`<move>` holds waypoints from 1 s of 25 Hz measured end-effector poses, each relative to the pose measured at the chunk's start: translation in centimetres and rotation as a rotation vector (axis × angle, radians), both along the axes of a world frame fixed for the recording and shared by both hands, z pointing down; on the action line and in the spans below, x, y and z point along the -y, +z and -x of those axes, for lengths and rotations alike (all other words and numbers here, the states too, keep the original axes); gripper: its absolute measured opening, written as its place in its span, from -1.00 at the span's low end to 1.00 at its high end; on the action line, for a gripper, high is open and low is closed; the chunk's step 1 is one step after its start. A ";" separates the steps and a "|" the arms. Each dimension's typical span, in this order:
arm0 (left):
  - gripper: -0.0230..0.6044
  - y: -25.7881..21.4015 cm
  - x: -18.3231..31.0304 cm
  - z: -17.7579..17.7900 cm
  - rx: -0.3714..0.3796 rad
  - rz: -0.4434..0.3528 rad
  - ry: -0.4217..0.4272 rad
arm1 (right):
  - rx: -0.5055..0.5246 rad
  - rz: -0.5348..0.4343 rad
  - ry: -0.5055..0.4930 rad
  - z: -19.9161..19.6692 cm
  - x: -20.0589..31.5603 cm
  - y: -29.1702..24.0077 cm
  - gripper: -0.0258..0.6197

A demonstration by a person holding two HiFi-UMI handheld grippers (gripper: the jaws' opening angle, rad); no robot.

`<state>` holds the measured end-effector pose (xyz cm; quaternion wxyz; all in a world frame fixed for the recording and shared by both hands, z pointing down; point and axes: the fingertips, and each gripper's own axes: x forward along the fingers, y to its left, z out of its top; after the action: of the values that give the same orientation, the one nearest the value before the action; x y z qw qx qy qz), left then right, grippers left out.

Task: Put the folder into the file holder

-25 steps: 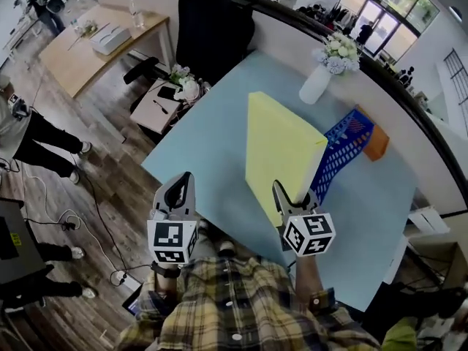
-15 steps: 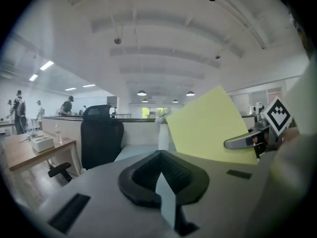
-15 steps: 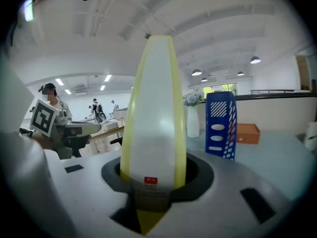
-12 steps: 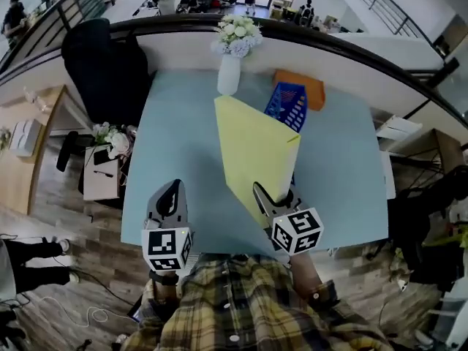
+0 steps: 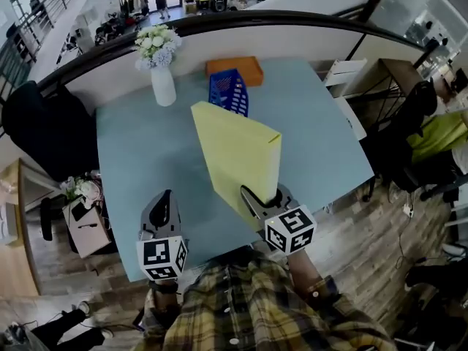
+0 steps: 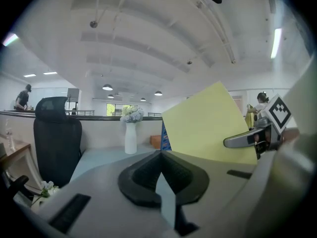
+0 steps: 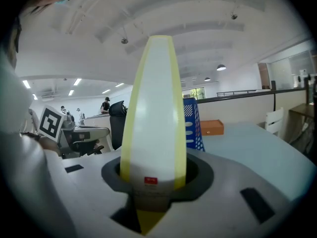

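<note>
Folder (image 5: 238,159): yellow, clear of the table (image 5: 139,159), standing on edge and tilted. The right tongs (image 5: 265,199) are clamped on its near lower corner.

File holder (image 5: 229,92): blue mesh, at the far side of the table, just in front of an orange box (image 5: 234,66) and near a white vase (image 5: 162,85) of flowers. I see nothing in it.

Progress, my reading: the pick-up is done. Carrying the folder across, lining it up with the holder's opening and lowering it in are all left.

Left tongs (image 5: 162,209): jaws together, nothing between them, above the near part of the table, taking no part.

View notes:
- Head view alone shows the stretch of table between folder and holder.
- Right gripper view alone shows the grip itself: pads pressed on both yellow covers, white spine edge-on, a small red label low down.
- Left gripper view gives the folder's broad face, with the right tongs seen from the side.
</note>
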<state>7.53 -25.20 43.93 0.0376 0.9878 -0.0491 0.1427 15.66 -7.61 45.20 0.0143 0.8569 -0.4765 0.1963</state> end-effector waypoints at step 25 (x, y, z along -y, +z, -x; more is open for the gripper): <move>-0.96 -0.1 -6.9 0.7 -0.005 0.005 0.099 | -0.034 -0.119 0.088 2.1 -7.1 -5.3 -0.45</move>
<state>6.79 -18.29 43.83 0.0333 0.9893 0.0002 0.1422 13.59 -0.56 39.88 -0.0374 0.8795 -0.4488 0.1535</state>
